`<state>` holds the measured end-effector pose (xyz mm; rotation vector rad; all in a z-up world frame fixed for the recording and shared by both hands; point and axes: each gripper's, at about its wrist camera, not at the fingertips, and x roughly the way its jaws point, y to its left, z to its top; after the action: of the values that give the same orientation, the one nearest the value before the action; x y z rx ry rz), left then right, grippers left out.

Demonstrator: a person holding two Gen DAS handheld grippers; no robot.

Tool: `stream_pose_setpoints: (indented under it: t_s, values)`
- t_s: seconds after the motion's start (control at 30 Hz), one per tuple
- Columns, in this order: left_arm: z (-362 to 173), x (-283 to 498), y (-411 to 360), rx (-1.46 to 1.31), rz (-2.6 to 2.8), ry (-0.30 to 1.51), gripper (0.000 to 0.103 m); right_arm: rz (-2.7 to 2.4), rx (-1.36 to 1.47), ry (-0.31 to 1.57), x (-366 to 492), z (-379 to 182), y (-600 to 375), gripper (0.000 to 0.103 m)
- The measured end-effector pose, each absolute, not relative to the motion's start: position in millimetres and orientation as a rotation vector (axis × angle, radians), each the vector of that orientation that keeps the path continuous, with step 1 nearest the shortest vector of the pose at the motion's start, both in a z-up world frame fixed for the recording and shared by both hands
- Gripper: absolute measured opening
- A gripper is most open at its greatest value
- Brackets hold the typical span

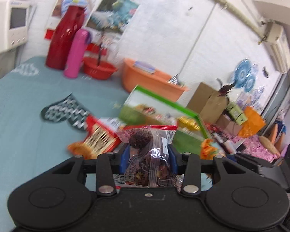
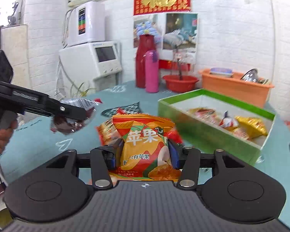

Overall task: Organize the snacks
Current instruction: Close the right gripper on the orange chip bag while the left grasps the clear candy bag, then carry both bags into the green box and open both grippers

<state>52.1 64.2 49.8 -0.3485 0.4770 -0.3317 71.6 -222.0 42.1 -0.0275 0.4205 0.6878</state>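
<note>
My left gripper [image 1: 148, 159] is shut on a clear zip bag of dark snacks [image 1: 150, 150], its blue pads pressing both sides. That bag [image 2: 71, 116] also shows in the right wrist view, held above the table by the left gripper [image 2: 83, 114]. My right gripper [image 2: 143, 154] is shut on an orange apple-snack packet [image 2: 143, 143], lifted off the teal tablecloth. A green box [image 2: 208, 135] with several wrapped snacks inside stands to the right. The same green box [image 1: 164, 114] lies ahead in the left wrist view. More packets [image 1: 100, 135] lie in front of it.
A red vase [image 2: 144, 63], a pink flask [image 2: 151, 71], a red basin [image 2: 180, 83] and an orange tub [image 2: 235, 86] line the back wall. White appliances [image 2: 94, 58] stand at the back left. A person's hand [image 2: 0, 135] grips the left handle. Cardboard boxes [image 1: 208, 100] sit off the table.
</note>
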Motion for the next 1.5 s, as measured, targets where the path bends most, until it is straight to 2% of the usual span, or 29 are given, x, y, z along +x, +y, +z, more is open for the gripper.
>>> stream_pose_setpoints:
  t_s: [0.4, 0.7, 0.97, 1.0, 1.03, 1.07, 1.1, 1.13, 1.3, 1.5]
  values:
    - [80, 148, -4, -0.345, -0.419, 0.393, 0.081, 0.475, -0.039, 0.318, 133, 57, -261, 0.082]
    - [56, 233, -19, -0.363, -0.373, 0.443, 0.082, 0.38, -0.014, 0.334, 189, 39, -276, 0.082]
    - [32, 279, -23, -0.34, -0.339, 0.485, 0.084, 0.371, 0.008, 0.354, 229, 21, -273, 0.082]
    - [28, 283, -23, -0.339, -0.336, 0.491, 0.087, 0.376, -0.001, 0.362, 233, 17, -270, 0.082]
    - [24, 285, -22, -0.34, -0.328, 0.496, 0.103, 0.384, -0.014, 0.371, 236, 12, -267, 0.084]
    - [21, 288, -21, -0.341, -0.321, 0.506, 0.103, 0.396, -0.032, 0.384, 239, 7, -264, 0.086]
    - [18, 289, -20, -0.343, -0.312, 0.51, 0.103, 0.404, -0.051, 0.394, 240, 2, -261, 0.1]
    - [16, 289, -20, -0.339, -0.299, 0.51, 0.103, 0.402, -0.068, 0.399, 240, -1, -259, 0.103]
    - [19, 284, -18, -0.336, -0.284, 0.529, 0.103, 0.369, -0.101, 0.4, 237, 2, -259, 0.103]
    - [46, 249, -21, -0.312, -0.316, 0.486, 0.103, 0.369, -0.051, 0.361, 213, 28, -266, 0.103]
